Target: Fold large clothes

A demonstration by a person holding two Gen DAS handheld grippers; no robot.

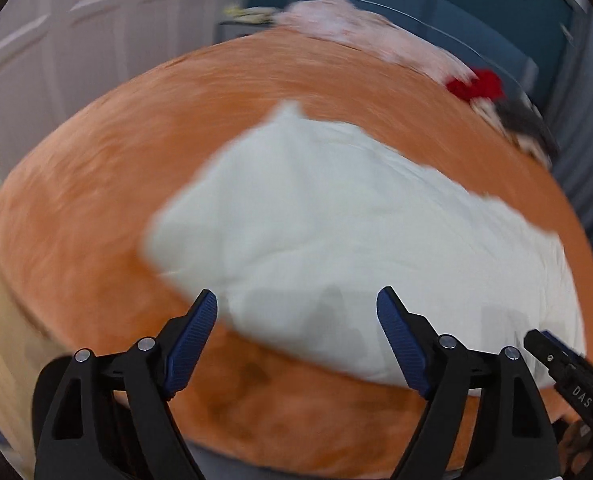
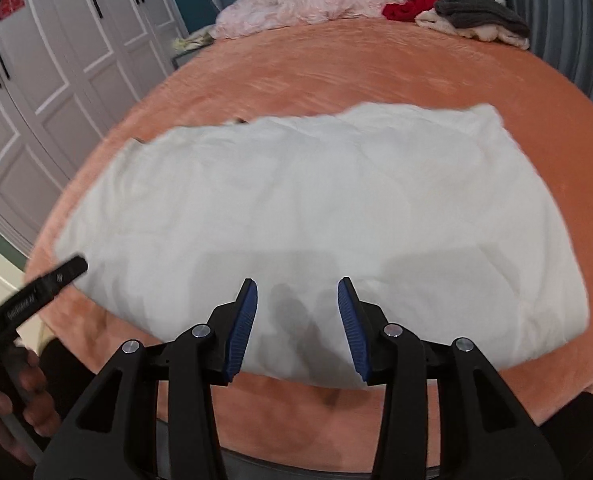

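Both the left gripper [image 1: 296,300] and right gripper [image 2: 297,292] are held released, nothing grasped, above the near edge of the white garment [image 2: 296,200] spread on the orange bed [image 2: 336,72].

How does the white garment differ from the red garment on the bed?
The white garment lies spread fairly flat near the front edge of the orange bedcover; the red garment sits crumpled at the far end. The white garment covers a much larger area than the red one. The white one lies alone; the red one sits beside other clothes. Both rest on the bedcover.
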